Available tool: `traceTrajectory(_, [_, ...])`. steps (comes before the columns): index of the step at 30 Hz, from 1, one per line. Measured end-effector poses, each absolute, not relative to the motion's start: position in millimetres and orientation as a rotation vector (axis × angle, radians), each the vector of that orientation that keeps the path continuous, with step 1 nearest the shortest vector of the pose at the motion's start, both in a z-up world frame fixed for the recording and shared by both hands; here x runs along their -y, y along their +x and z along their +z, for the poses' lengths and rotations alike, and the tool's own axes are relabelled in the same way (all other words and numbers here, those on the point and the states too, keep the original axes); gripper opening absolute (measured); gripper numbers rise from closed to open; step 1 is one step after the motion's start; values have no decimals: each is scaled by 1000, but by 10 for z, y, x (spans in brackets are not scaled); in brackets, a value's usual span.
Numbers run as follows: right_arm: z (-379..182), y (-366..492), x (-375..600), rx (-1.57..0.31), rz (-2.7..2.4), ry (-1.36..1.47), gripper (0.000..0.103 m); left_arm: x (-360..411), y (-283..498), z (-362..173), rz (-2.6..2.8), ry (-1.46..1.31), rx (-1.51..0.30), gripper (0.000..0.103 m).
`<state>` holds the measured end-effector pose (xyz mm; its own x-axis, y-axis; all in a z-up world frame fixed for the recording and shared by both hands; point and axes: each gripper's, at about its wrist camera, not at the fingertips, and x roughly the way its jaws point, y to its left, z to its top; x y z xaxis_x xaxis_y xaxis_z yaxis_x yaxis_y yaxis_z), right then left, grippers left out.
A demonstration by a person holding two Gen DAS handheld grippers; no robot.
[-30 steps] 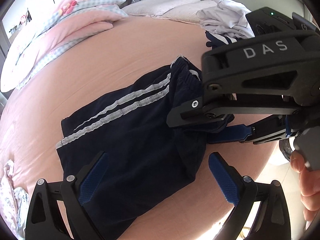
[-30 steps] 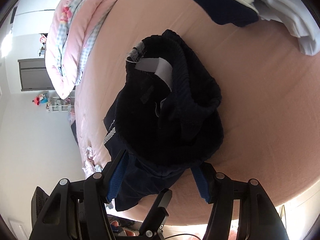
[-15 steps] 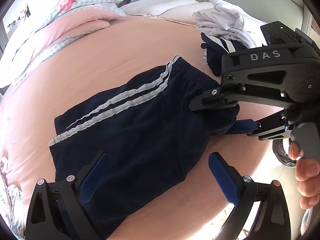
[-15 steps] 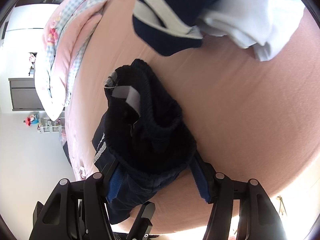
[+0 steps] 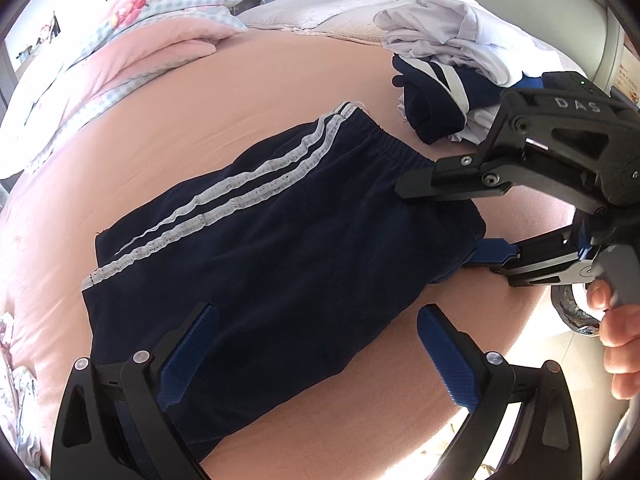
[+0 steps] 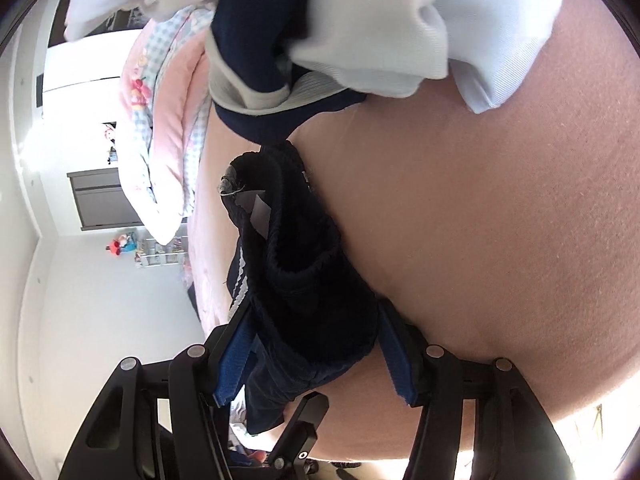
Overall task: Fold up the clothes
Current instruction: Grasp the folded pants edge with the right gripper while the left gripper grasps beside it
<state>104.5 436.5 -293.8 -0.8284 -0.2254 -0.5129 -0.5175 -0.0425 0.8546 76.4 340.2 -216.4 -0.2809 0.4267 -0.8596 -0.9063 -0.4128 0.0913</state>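
Observation:
Navy shorts [image 5: 280, 248] with two white side stripes lie spread on the pink bed sheet [image 5: 240, 92]. My right gripper [image 5: 460, 220] holds the bunched waistband corner at their right end, and its jaws are closing. In the right wrist view the dark waistband [image 6: 316, 304] fills the gap of the right gripper [image 6: 316, 348] between the blue pads [image 6: 234, 356]. My left gripper [image 5: 316, 344] hangs open just over the shorts' near edge. Its left finger is over the cloth, its right finger over bare sheet.
A pile of white and navy clothes [image 5: 448, 52] lies at the back right, close ahead of the right gripper [image 6: 320, 20]. A pink quilt and checked pillow [image 5: 160, 20] fill the back left. The bed's edge runs along the lower right, beside a person's fingers [image 5: 620, 340].
The right gripper drew the waistband to the right and down towards the clothes pile. The folded-over part of the shorts opened out flat. The left gripper slid a little along the shorts, still open.

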Motion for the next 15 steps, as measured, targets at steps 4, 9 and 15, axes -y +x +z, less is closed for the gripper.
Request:
traceTrajectory(4, [-3082, 1168, -4388, -2093, 1892, -793, 33, -3500, 880, -2236, 1834, -953, -834, 101])
traceTrajectory(9, [-3205, 1223, -4338, -2107, 1846, -782, 10, -3677, 1064, -2219, 1827, -826, -981, 101])
traceTrajectory(15, [-3237, 1203, -4299, -2085, 1848, -774, 2, -3909, 1277, -2276, 1781, -653, -1161, 103])
